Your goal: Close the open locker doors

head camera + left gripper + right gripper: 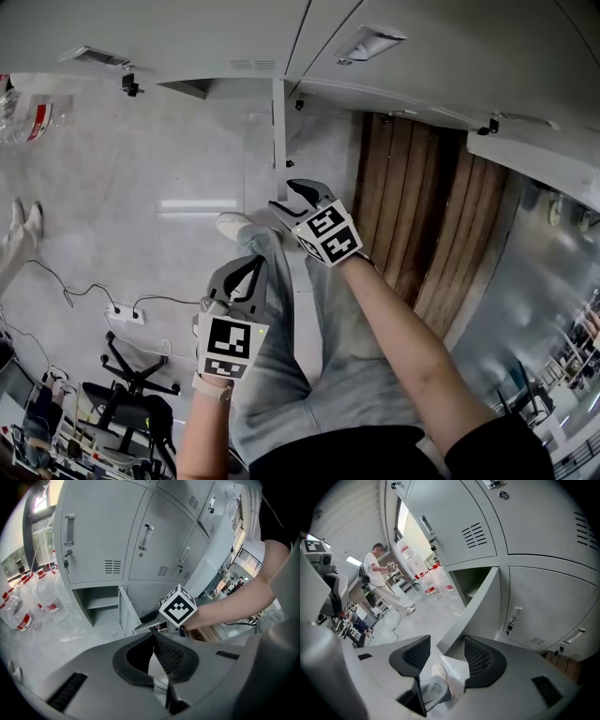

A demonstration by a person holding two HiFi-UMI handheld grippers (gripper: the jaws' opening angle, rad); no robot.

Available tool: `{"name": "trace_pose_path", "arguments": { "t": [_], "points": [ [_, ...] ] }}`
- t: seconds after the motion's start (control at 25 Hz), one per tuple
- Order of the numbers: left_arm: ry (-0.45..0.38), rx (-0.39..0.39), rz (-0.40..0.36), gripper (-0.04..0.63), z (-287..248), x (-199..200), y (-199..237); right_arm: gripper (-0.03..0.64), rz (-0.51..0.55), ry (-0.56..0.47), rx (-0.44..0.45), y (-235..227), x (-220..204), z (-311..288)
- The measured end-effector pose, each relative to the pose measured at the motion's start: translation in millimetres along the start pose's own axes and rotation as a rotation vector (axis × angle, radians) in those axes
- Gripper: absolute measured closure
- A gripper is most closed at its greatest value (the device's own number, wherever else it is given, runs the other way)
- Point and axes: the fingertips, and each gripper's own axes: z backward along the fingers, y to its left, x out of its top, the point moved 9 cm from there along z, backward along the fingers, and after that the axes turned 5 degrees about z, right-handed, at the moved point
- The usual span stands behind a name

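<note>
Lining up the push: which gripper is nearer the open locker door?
Right. The right gripper has the door edge just ahead of its open jaws; the left gripper, jaws together, sits behind the right one, farther from the door.

Head camera downward; others toward lockers (108,531)

Bright, even indoor light, sharp focus, strong fisheye bending at edges
</note>
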Motion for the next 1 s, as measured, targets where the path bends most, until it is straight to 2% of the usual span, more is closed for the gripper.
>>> {"name": "trace_pose_path", "arguments": {
  "t": [0.48, 0.84, 1.0],
  "points": [
    [0.039, 0.017, -0.017, 0.575, 14, -3, 51, 0.368, 0.061, -0.060, 0.033, 11, 59, -43],
    [0.032, 0.045, 0.041, 0.575, 26, -8, 82, 0.350, 0.131, -0.076, 0.056, 10, 99, -75],
    [0.046, 0.046, 0.034, 0.575, 30, -14, 93, 0.339, 0.164, -0.083, 0.053, 7, 115, -87]
  ]
}}
